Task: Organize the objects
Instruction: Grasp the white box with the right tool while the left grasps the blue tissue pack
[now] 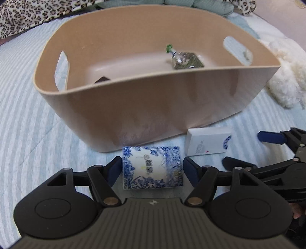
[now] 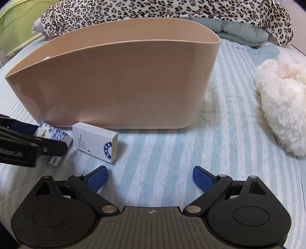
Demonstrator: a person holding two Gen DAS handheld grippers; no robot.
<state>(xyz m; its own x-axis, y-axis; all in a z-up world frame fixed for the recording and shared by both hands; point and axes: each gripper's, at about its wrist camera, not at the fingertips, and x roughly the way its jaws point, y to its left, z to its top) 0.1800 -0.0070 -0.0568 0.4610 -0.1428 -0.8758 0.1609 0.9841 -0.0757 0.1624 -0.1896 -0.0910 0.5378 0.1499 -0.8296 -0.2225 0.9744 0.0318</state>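
Note:
A blue-and-white floral box lies on the striped bedspread in front of the beige tub. My left gripper is open with a finger on each side of this box, close to its edges. The box also shows in the right wrist view, partly behind the left gripper's finger. A white box with a blue round mark lies to its right, also seen in the right wrist view. My right gripper is open and empty over the bedspread, right of the white box.
Inside the tub lie a clear packet of greenish stuff and a dark object at the near left. A fluffy white plush lies at the right. A leopard-print blanket lies behind the tub.

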